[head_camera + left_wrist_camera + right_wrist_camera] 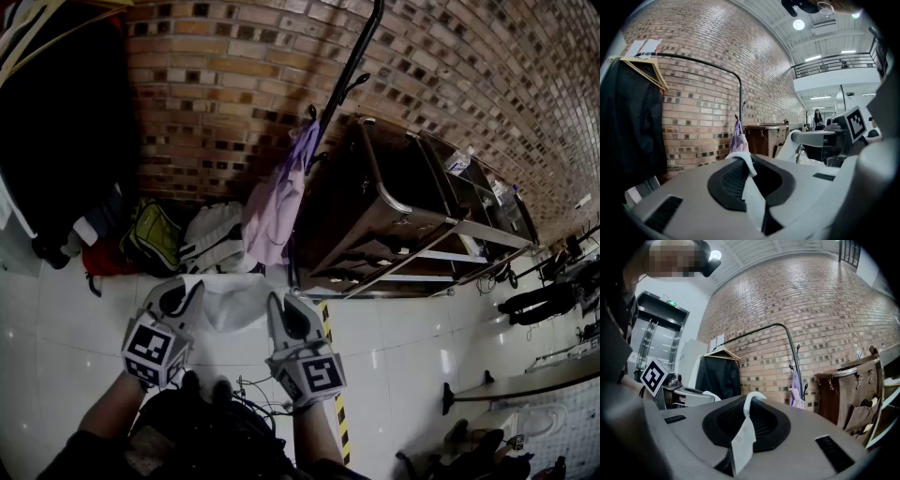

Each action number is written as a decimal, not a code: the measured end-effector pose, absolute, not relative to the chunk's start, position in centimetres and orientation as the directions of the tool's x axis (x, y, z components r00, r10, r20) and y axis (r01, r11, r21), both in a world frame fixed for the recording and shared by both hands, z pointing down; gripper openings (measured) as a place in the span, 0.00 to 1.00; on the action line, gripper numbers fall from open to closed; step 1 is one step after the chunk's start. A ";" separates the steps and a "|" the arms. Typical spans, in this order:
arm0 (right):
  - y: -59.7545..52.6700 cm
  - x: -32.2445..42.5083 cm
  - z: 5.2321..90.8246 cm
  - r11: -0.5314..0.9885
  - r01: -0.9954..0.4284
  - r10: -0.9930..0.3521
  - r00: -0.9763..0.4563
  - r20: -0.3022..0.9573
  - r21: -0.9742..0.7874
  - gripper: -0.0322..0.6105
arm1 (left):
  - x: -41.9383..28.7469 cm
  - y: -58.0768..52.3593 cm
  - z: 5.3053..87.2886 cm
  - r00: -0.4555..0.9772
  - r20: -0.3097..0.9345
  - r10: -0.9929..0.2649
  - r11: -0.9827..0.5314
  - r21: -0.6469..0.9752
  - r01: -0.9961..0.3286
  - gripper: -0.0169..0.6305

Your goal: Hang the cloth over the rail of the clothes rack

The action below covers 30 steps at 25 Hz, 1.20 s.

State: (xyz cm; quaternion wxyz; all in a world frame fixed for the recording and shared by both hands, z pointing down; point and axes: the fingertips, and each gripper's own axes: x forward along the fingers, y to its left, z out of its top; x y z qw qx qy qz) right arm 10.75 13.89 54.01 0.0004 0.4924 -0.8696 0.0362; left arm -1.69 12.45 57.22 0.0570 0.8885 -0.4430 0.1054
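Here, the white cloth [230, 302] is held stretched between the two grippers, well short of the clothes rack [740, 93] and below its rail [696, 60]. The left gripper [181, 298] is closed almost fully on one edge of the cloth, with only a thin fold pinched between its pads. The right gripper [283, 317] is likewise clamped on the opposite edge, with a narrow strip caught between its jaws. Several slips are judged possible from here. Since so little fabric is gripped on either side, an edge could be pulled free if the cloth is tugged taut while it is raised toward the rail. The cloth could also be snagged on the purple garment [277, 206] hung at the rack's end post, or crowded against the black coat [628, 126] hung on a wooden hanger [649, 70] at the rail's other end. If laid unevenly, it may be dragged off the smooth rail by its heavier side. Below the rack a glossy white tiled floor [56, 319] is seen, and behind it a brick wall [216, 75]. Bags [155, 239] are heaped at the rack's foot, and a brown cabinet [394, 197] is set just beside its end post.
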 end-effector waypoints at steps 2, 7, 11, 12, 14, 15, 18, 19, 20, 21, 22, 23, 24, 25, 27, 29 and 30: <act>13.8 10.8 53.8 0.494 -0.867 -0.867 -0.497 0.030 -0.063 0.12 | -1.7 12.3 57.2 0.603 0.245 -0.759 -0.614 0.038 -0.789 0.06; 13.1 11.1 53.1 0.423 -0.904 -0.905 -0.425 0.014 -0.064 0.12 | -1.7 11.3 56.6 0.659 0.239 -0.713 -0.665 0.068 -0.744 0.06; 12.2 11.3 51.8 0.364 -0.931 -0.931 -0.364 -0.002 -0.038 0.12 | -1.5 10.1 55.5 0.711 0.206 -0.672 -0.719 0.045 -0.693 0.06; 12.0 11.3 51.5 0.351 -0.936 -0.936 -0.351 -0.006 -0.027 0.12 | -1.3 9.8 55.2 0.722 0.197 -0.663 -0.730 0.043 -0.682 0.06; 11.7 11.3 50.9 0.332 -0.943 -0.943 -0.332 -0.011 0.005 0.12 | -0.8 9.4 54.7 0.745 0.180 -0.643 -0.751 0.045 -0.659 0.06; 11.6 11.3 50.6 0.325 -0.946 -0.946 -0.325 -0.017 0.019 0.12 | -0.5 9.2 54.5 0.756 0.171 -0.632 -0.761 0.043 -0.647 0.06; 11.0 11.5 49.9 0.306 -0.951 -0.951 -0.307 -0.044 0.029 0.12 | 0.2 8.3 53.8 0.775 0.150 -0.614 -0.781 0.030 -0.624 0.06; 10.7 11.6 49.9 0.303 -0.953 -0.951 -0.304 -0.050 0.028 0.12 | 0.5 7.9 53.7 0.779 0.146 -0.610 -0.784 0.031 -0.620 0.06; 10.4 11.9 49.8 0.300 -0.954 -0.952 -0.301 -0.054 0.027 0.12 | 0.9 7.4 53.7 0.784 0.144 -0.604 -0.788 0.034 -0.614 0.06; 10.0 12.3 49.8 0.297 -0.955 -0.953 -0.298 -0.058 0.026 0.12 | 1.4 6.9 53.7 0.789 0.141 -0.598 -0.793 0.035 -0.608 0.06; 9.5 12.9 49.8 0.293 -0.956 -0.954 -0.294 -0.064 0.025 0.12 | 2.1 6.4 53.6 0.795 0.137 -0.591 -0.799 0.034 -0.600 0.06; 8.9 13.5 49.6 0.289 -0.957 -0.954 -0.290 -0.072 0.023 0.12 | 2.9 5.8 53.5 0.801 0.131 -0.584 -0.805 0.031 -0.592 0.06; 8.2 14.3 49.5 0.287 -0.958 -0.954 -0.288 -0.083 0.022 0.12 | 3.8 5.2 53.3 0.808 0.122 -0.577 -0.811 0.028 -0.584 0.06; 7.4 15.1 49.2 0.288 -0.957 -0.953 -0.289 -0.095 0.023 0.12 | 4.7 4.5 53.0 0.813 0.112 -0.571 -0.816 0.026 -0.577 0.06; 5.4 16.5 48.5 0.301 -0.953 -0.946 -0.303 -0.117 0.038 0.12 | 6.6 2.8 52.5 0.820 0.091 -0.565 -0.822 0.022 -0.568 0.06; 3.2 17.7 47.7 0.326 -0.944 -0.935 -0.331 -0.129 0.059 0.12 | 8.7 0.9 52.0 0.822 0.077 -0.564 -0.824 0.015 -0.566 0.06; 2.1 18.2 47.4 0.340 -0.938 -0.929 -0.346 -0.131 0.066 0.12 | 9.8 0.0 51.7 0.822 0.072 -0.566 -0.823 0.012 -0.568 0.06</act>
